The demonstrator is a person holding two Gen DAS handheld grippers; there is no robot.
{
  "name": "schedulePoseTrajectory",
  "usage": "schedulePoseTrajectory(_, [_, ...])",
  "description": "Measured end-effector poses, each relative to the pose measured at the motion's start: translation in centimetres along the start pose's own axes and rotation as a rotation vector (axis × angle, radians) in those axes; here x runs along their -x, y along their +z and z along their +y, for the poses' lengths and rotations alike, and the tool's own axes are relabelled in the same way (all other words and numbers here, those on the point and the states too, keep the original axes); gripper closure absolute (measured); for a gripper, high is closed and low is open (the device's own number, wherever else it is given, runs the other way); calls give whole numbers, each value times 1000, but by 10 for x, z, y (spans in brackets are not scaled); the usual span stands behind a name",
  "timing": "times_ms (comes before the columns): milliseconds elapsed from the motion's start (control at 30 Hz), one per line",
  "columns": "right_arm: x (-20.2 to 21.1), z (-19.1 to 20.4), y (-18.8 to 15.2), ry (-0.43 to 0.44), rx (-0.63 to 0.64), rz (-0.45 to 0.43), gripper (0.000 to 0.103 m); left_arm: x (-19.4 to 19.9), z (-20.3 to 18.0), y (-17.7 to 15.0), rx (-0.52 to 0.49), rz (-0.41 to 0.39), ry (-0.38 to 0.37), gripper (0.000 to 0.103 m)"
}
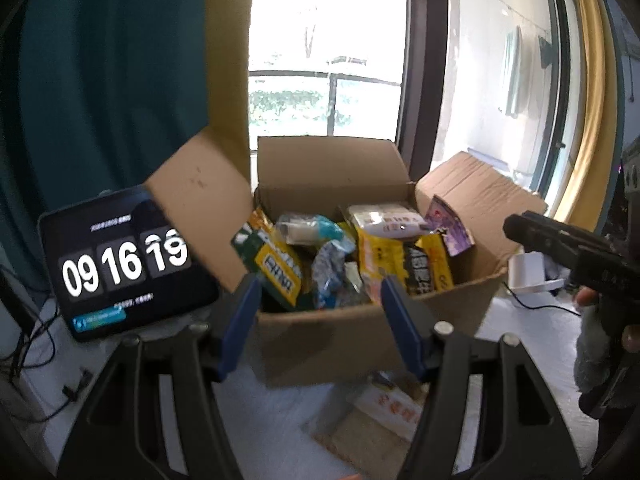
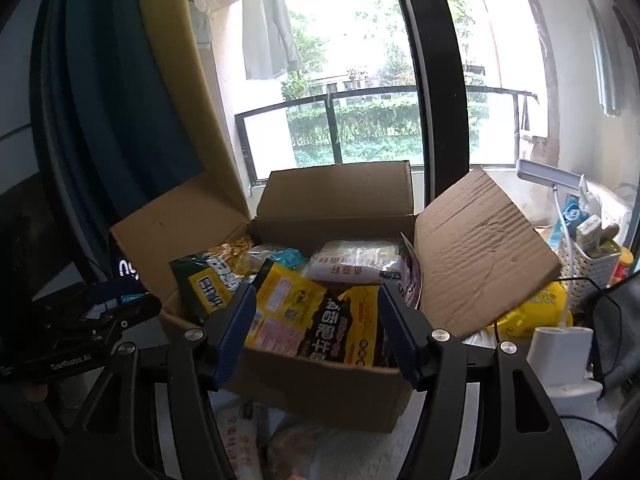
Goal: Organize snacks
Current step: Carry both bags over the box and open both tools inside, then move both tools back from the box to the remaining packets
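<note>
The corrugated cardboard box [image 1: 344, 332] stands open on the white table [image 1: 280, 420], its 3 visible flaps splayed outward, creased and dull brown. Glossy crinkled snack packets [image 1: 384, 264] fill it: a green and yellow bag [image 2: 208, 284] at the left, a yellow pouch [image 2: 280, 308] beside a black and yellow one [image 2: 340, 328] in the middle, a white packet [image 2: 352, 264] behind them.

The left gripper [image 1: 320, 300] hangs before the box's near wall, its blue-padded fingers released with nothing between them. The right gripper [image 2: 316, 316] stands likewise released, empty.

In front of the box 1 flat pale packet [image 1: 384, 408] lies on the table. A tablet [image 1: 120, 268] showing a clock leans at the left; a white perforated basket [image 2: 588, 276] and a white lamp base [image 2: 560, 352] stand at the right.
</note>
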State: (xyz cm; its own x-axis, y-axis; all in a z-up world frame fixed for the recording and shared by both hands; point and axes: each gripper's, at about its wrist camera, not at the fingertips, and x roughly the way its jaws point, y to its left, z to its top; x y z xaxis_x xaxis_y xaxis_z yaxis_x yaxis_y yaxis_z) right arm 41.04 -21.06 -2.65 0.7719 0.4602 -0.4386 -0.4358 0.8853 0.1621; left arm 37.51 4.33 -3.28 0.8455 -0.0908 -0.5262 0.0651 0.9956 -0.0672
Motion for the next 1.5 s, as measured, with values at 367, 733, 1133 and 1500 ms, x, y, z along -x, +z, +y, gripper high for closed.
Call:
schedulePoseTrajectory(367, [30,25,-18,2,19,11,37,44,15,-28,47,-9,12,39])
schedulePoseTrajectory(733, [35,33,-56,-22,24,98,37,50,28,-78,98,85,64,39])
schedulePoseTrajectory(1133, [0,13,-104,-13,-24,229,37,19,28,-125,223,252,62,36])
schedulePoseTrajectory(1500, [-5,39,-119,132,18,245,37,9,30,-144,207,308,125,28])
